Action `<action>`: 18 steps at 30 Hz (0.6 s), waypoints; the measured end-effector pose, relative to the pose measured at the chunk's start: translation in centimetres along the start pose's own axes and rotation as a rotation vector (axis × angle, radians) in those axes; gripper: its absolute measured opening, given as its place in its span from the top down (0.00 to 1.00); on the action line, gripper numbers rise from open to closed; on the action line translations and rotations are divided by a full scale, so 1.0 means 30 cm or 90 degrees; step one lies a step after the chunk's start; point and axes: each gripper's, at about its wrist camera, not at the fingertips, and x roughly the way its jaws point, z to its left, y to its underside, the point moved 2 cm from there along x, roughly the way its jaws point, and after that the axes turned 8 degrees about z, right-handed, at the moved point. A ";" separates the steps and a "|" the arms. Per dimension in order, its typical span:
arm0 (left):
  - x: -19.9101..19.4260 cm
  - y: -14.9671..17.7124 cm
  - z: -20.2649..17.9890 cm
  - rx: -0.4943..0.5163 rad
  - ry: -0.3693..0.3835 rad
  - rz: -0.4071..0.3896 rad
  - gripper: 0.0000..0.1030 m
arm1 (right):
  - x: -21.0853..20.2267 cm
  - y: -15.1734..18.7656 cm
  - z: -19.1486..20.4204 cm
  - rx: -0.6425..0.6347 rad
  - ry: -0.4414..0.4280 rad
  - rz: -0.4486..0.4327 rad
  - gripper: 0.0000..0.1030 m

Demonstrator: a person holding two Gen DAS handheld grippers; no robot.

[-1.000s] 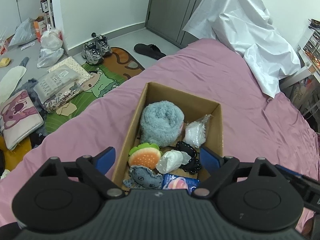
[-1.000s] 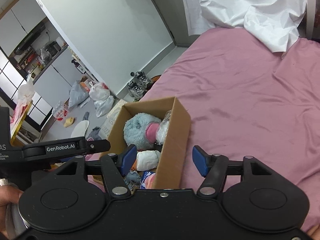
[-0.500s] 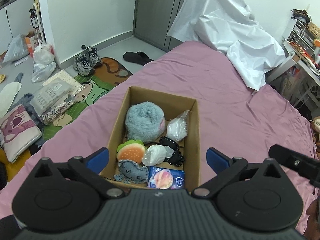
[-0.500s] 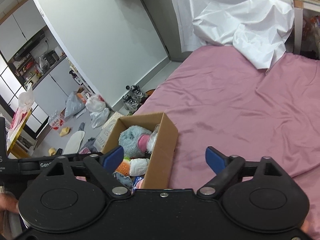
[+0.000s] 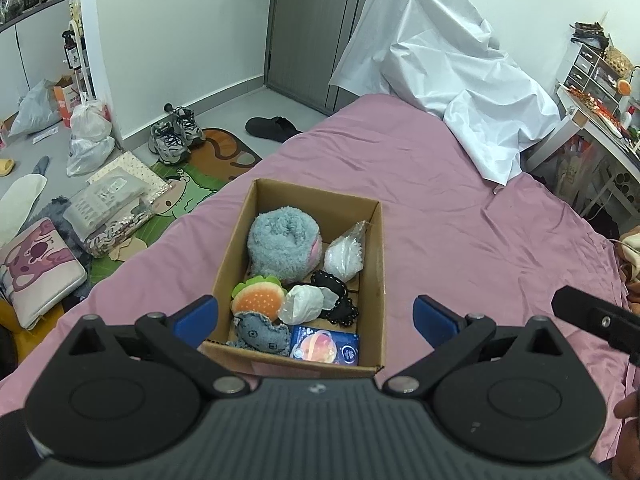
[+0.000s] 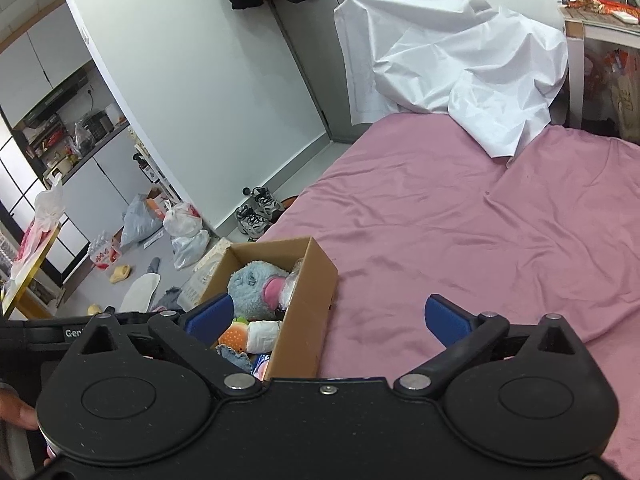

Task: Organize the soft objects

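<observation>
Left wrist view first: the left gripper hangs above the near end of the cardboard box, jaws spread wide with nothing between them, the blue pads outside both box walls. The box sits on the pink bedsheet, near its left edge. Inside, at the far end, there's a fluffy blue plush, with a clear bag of white stuffing just to its right. Nearer, a burger toy touches a crumpled white bag, and a black lace piece lies to the right of that. At the near wall, a grey denim toy sits beside a blue packet. A white sheet is heaped at the far end of the bed. On the floor to the left, a pair of sneakers.

Over to the right wrist view: the right gripper is open as well, holding nothing, over the sheet and the box's near right corner. The box is left of centre, the blue plush showing a pink patch. The burger toy peeks out behind the left pad, though little of the other contents can be made out from here.
</observation>
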 end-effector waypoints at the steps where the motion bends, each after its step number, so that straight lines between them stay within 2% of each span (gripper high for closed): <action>1: -0.004 0.007 -0.004 0.002 0.001 0.000 0.00 | -0.005 0.000 0.002 -0.001 0.003 -0.002 0.00; 9: -0.033 0.051 -0.031 0.016 0.007 -0.008 0.00 | -0.044 0.047 0.008 -0.014 0.015 -0.004 0.00; 18: -0.065 0.095 -0.045 0.032 0.016 -0.017 0.00 | -0.097 0.097 0.007 -0.023 0.052 -0.025 0.00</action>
